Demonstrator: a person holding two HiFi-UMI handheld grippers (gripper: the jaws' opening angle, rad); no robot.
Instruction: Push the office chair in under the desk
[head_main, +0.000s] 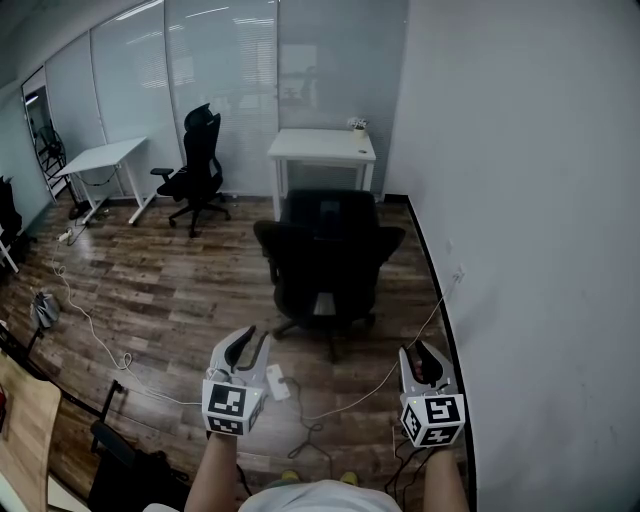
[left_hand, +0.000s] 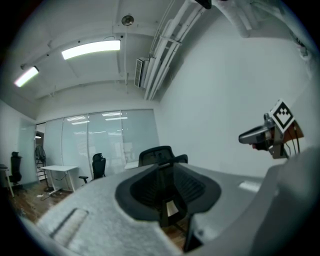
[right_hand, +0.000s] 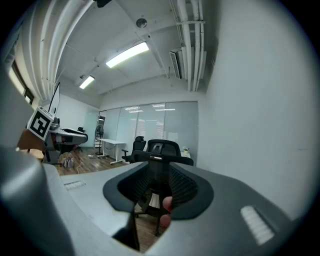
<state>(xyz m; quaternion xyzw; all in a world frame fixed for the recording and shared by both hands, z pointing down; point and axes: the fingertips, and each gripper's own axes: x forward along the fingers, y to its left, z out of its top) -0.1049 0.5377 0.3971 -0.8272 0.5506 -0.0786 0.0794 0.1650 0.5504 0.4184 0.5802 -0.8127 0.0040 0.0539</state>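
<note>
A black mesh office chair (head_main: 328, 265) stands on the wood floor with its back towards me, just in front of a small white desk (head_main: 322, 148) set against the glass wall. The chair's seat is outside the desk. My left gripper (head_main: 256, 340) and right gripper (head_main: 418, 352) hover side by side a short way short of the chair, touching nothing. Both stand open with nothing between their jaws. The chair (left_hand: 162, 165) shows through the gap of the left gripper's jaws, and the chair (right_hand: 159, 175) likewise through the right gripper's.
A white wall (head_main: 540, 200) runs close along the right. A power strip (head_main: 278, 382) and white cables lie on the floor between me and the chair. At the back left stand a second white desk (head_main: 100, 160) and another black chair (head_main: 197, 165).
</note>
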